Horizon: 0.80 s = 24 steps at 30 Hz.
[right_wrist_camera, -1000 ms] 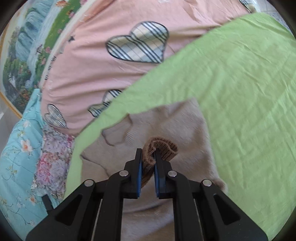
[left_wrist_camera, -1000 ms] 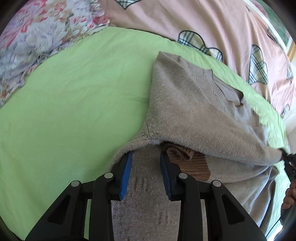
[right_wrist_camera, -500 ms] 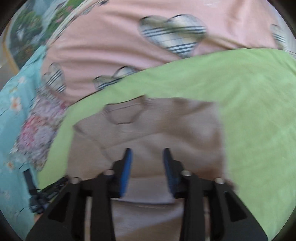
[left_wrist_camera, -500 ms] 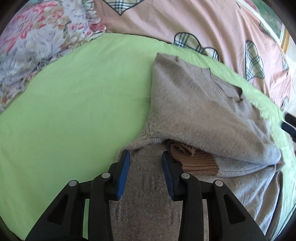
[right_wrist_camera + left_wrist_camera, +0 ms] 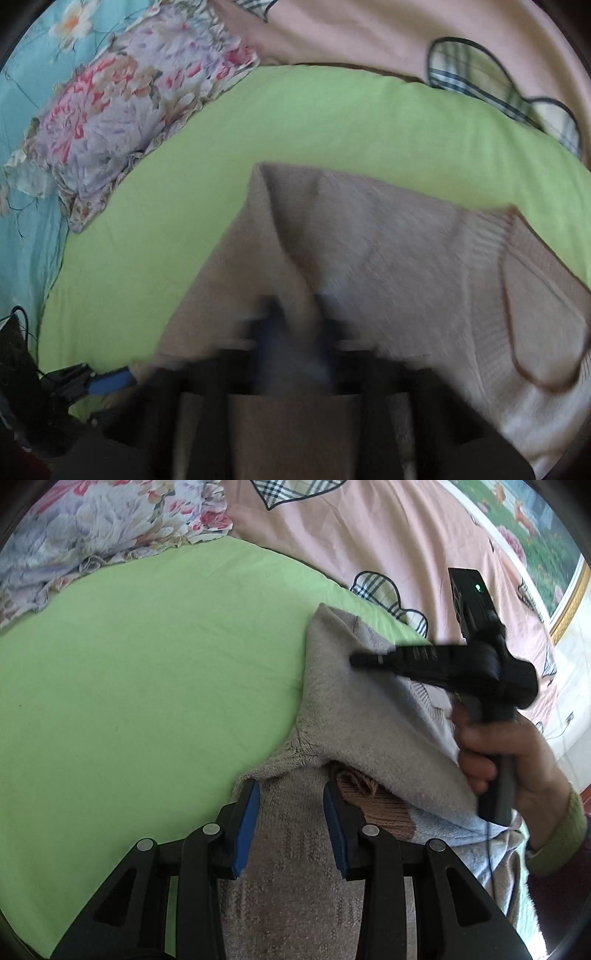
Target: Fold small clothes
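A small grey-beige knit sweater (image 5: 354,716) lies partly folded on the green sheet (image 5: 147,657), a sleeve laid across its body and a brown ribbed cuff (image 5: 384,808) showing under the fold. My left gripper (image 5: 290,808) is open, its blue pads over the sweater's lower part. My right gripper (image 5: 356,661), held in a hand, reaches over the sweater's upper left edge. In the blurred right wrist view the right gripper (image 5: 295,321) has a ridge of sweater (image 5: 369,240) between its fingers; whether it pinches the cloth I cannot tell.
A pink quilt with plaid hearts (image 5: 369,528) lies beyond the green sheet. A floral pillow (image 5: 92,528) sits at the far left. A framed picture (image 5: 535,546) is at the far right. Teal floral bedding (image 5: 29,110) lies at the left.
My right gripper let go of the brown cuff, opened, and swung across to the sweater's upper left edge. My left gripper stayed open in place.
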Available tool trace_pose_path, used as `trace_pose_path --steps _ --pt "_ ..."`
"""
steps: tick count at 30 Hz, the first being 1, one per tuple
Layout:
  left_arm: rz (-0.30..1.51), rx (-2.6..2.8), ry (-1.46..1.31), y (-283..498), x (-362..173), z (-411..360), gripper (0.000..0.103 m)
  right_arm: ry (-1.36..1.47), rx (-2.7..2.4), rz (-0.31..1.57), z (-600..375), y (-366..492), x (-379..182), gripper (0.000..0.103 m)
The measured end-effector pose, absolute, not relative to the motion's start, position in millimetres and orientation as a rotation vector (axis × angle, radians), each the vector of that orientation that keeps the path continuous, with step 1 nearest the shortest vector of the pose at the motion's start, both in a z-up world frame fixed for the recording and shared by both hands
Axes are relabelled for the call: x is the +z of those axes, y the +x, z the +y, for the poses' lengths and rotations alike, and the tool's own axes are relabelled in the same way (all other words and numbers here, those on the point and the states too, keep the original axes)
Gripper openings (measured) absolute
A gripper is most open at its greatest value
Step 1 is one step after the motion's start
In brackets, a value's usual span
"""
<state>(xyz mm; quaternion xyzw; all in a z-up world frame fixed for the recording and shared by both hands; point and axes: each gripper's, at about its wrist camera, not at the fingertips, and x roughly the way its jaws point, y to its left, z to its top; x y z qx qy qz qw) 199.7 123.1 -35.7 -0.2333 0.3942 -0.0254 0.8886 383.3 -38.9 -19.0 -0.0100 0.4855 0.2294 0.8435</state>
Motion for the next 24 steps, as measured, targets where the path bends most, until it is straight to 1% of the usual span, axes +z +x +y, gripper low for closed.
trace_pose_path --steps 2,4,7,9,11,12,13,14,17,19,20,21,22,24 --pt "0.818 -0.056 -0.496 199.8 -35.9 124.1 0.036 0.123 0.436 0.998 -52.3 394.9 -17.7 0.004" --pt "0.817 -0.057 -0.497 199.2 -35.7 123.9 0.036 0.204 0.42 1.019 -62.2 396.9 -21.7 0.005" --pt "0.813 -0.062 -0.508 198.0 -36.0 124.4 0.036 0.217 0.422 1.045 -77.1 374.0 -10.7 0.008" --pt "0.81 -0.062 -0.515 195.2 -36.5 125.0 0.036 0.214 0.4 1.012 -101.5 341.4 8.5 0.01" --pt "0.807 -0.06 -0.51 194.3 -35.9 123.5 0.036 0.232 0.377 0.975 -137.4 307.6 27.2 0.023" --pt "0.807 -0.059 -0.509 194.1 -36.2 123.3 0.036 0.24 0.353 0.96 -153.9 292.9 33.4 0.049" --pt "0.808 -0.057 -0.508 194.0 -36.0 122.9 0.036 0.251 0.303 0.926 -176.4 272.9 41.1 0.069" --pt "0.806 -0.055 -0.507 193.2 -35.3 122.7 0.036 0.261 0.252 0.891 -193.0 259.7 47.6 0.07" --pt "0.813 -0.038 -0.477 187.2 -24.1 119.0 0.037 0.331 0.06 0.845 -267.9 211.1 59.0 0.07" --pt "0.784 -0.026 -0.447 179.7 -7.3 112.8 0.04 0.399 -0.044 0.827 -309.6 190.3 59.3 0.07" --pt "0.748 -0.028 -0.44 175.1 3.6 108.9 0.052 0.42 -0.078 0.83 -326.1 183.7 57.3 0.069" --pt "0.725 -0.025 -0.423 172.8 13.7 104.9 0.066 0.435 -0.109 0.848 -339.9 177.9 53.5 0.065" --pt "0.72 -0.015 -0.402 175.8 19.8 102.3 0.07 0.441 -0.119 0.864 -345.7 175.7 50.9 0.061" --pt "0.723 0.014 -0.34 188.9 30.5 96.6 0.07 0.454 -0.094 0.886 -352.4 176.4 43.6 0.06"
